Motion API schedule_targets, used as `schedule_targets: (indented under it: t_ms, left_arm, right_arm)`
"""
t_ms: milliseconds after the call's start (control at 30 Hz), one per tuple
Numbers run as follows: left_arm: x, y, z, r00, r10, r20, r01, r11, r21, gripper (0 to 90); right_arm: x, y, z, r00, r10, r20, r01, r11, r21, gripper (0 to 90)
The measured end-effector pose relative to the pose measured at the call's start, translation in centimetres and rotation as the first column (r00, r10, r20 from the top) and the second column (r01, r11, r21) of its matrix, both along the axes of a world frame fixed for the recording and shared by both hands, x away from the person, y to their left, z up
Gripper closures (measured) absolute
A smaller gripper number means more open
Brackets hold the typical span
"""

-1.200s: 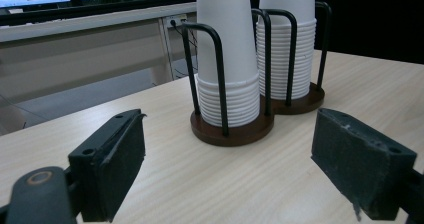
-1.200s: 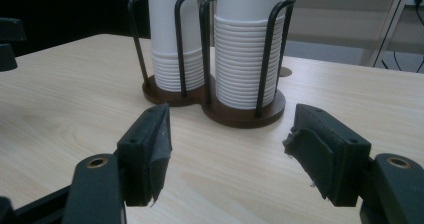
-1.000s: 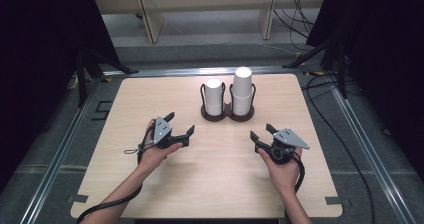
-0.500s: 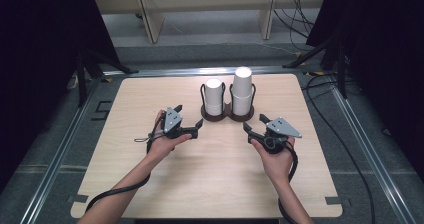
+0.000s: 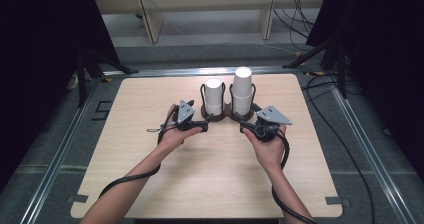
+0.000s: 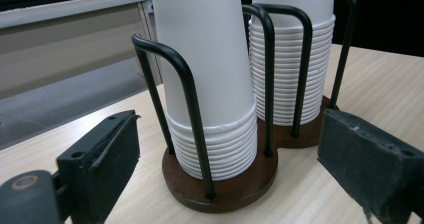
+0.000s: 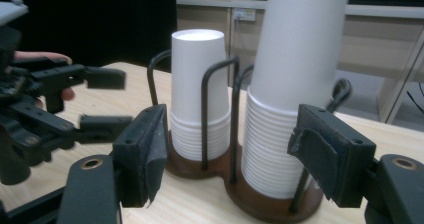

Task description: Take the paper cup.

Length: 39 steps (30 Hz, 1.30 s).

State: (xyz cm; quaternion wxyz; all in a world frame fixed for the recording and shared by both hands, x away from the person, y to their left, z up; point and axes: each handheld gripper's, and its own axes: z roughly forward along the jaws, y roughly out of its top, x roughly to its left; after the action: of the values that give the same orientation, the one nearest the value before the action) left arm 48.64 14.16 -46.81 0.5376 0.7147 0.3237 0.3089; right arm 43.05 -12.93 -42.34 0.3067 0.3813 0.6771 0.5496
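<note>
Two stacks of white paper cups stand upside down in a dark wooden holder (image 5: 222,115) with black wire hoops, set toward the far middle of the table (image 5: 150,184). Seen from above, the short stack (image 5: 214,95) sits on the left and the tall stack (image 5: 242,90) on the right, each ringed by its own hoops, the two nearly touching.

Your left gripper (image 5: 199,126) lies just left of the holder, pointing at its base. Its jaws are released and have just been closing a little, with nothing pinched. In the left gripper view the near stack (image 6: 210,84) stands between the two pads but farther off, well clear of both; a wire hoop (image 6: 175,84) crosses in front of it, and the other stack (image 6: 295,59) rises behind to the right. The pads touch neither cup nor wire.

Your right gripper (image 5: 246,126) lies just right of the holder, aimed at the base under the tall stack. Its jaws are also released, holding nothing. In the right gripper view the tall stack (image 7: 292,84) rises between the pads and beyond them, near the right pad (image 7: 325,154) but apart from it as far as you can tell. The short stack (image 7: 197,94) stands left of it, and your left gripper (image 7: 107,99) shows at the far left with a finger behind it.

Both hands rest low over the table.
</note>
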Motion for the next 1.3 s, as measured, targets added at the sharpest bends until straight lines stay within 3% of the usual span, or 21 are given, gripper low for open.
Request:
schedule_targets:
  t_ms: [200, 233, 267, 300, 333, 367, 433, 500, 567, 633, 767, 833, 867, 967, 1000, 1300]
  left_arm:
    - [1.6, -0.5, -0.8, 0.9994, 0.002, -0.035, -0.002, 0.9998, 0.02, 14.4]
    - [1.9, -0.6, -0.9, 0.9987, -0.004, -0.051, 0.005, 0.9998, 0.019, 14.7]
    - [2.3, -0.6, -1.0, 0.9995, -0.013, -0.029, 0.014, 0.9994, 0.032, 15.7]
    - [2.6, -0.6, -1.1, 0.9992, -0.018, -0.037, 0.02, 0.9986, 0.05, 16.5]
    - [2.8, -0.7, -1.2, 0.9992, -0.02, -0.035, 0.021, 0.9985, 0.051, 18.5]
    - [3.0, -0.8, -1.3, 0.999, -0.019, -0.04, 0.021, 0.9985, 0.051, 19.8]
    - [3.3, -0.9, -1.4, 0.9985, -0.017, -0.053, 0.019, 0.9991, 0.038, 20.4]
    - [3.5, -1.0, -1.5, 0.9941, 0.004, -0.109, -0.006, 0.9998, -0.017, 21.7]
    - [3.7, -1.1, -1.6, 0.994, 0.003, -0.11, -0.004, 0.9999, -0.009, 22.4]
    - [3.8, -1.1, -1.6, 0.9935, 0.005, -0.114, -0.005, 1.0, 0.0, 22.7]
    - [4.2, -1.2, -1.9, 0.9924, 0.0, -0.123, 0.0, 1.0, 0.004, 23.5]
    - [4.4, -1.4, -2.0, 0.9911, -0.005, -0.133, 0.006, 0.9999, 0.009, 24.2]
    - [4.4, -1.5, -2.0, 0.9907, -0.004, -0.136, 0.005, 1.0, 0.009, 24.5]
    - [4.5, -1.6, -2.2, 0.9905, -0.009, -0.137, 0.01, 0.9999, 0.012, 25.5]
    - [4.5, -1.6, -2.2, 0.9901, -0.011, -0.14, 0.013, 0.9998, 0.013, 26.2]
    - [4.9, -1.7, -2.3, 0.9881, -0.006, -0.154, 0.008, 0.9999, 0.01, 27.0]
  right_arm:
    - [1.4, 1.6, 0.7, 0.9989, 0.043, -0.018, -0.043, 0.999, 0.002, 30.8]
    - [1.6, 1.8, 0.7, 0.9995, 0.03, 0.012, -0.03, 1.0, -0.004, 30.8]
    - [2.0, 2.2, 0.8, 0.9985, 0.055, 0.001, -0.055, 0.998, 0.001, 30.8]
    - [2.0, 2.6, 0.9, 0.9989, 0.043, -0.02, -0.043, 0.999, 0.013, 30.8]
    - [2.4, 2.7, 1.1, 0.9984, 0.056, 0.009, -0.055, 0.998, -0.021, 30.8]
    - [2.7, 3.1, 1.1, 0.9976, 0.069, 0.001, -0.069, 0.998, 0.005, 30.8]
    - [3.2, 3.8, 1.5, 0.9975, 0.071, -0.001, -0.071, 0.997, 0.004, 30.9]
    - [4.0, 4.5, 2.1, 0.9972, 0.075, -0.002, -0.075, 0.997, -0.002, 31.0]
    - [4.7, 4.8, 2.5, 0.9965, 0.08, 0.024, -0.079, 0.997, -0.025, 31.1]
    - [5.2, 5.5, 2.8, 0.9963, 0.086, 0.002, -0.086, 0.996, -0.002, 31.1]
    - [6.0, 6.1, 3.4, 0.9951, 0.097, 0.016, -0.097, 0.995, -0.015, 31.2]
    - [6.7, 6.5, 3.7, 0.9943, 0.096, 0.047, -0.094, 0.995, -0.034, 31.3]
    - [6.7, 6.8, 3.9, 0.9946, 0.102, 0.014, -0.102, 0.995, -0.019, 31.3]
    - [7.5, 7.2, 3.9, 0.9947, 0.101, 0.014, -0.101, 0.995, -0.023, 31.2]
    - [7.6, 7.3, 3.9, 0.9956, 0.094, -0.005, -0.094, 0.995, -0.018, 31.3]
    - [9.4, 7.9, 3.6, 0.9981, 0.061, 0.002, -0.061, 0.996, -0.065, 31.3]
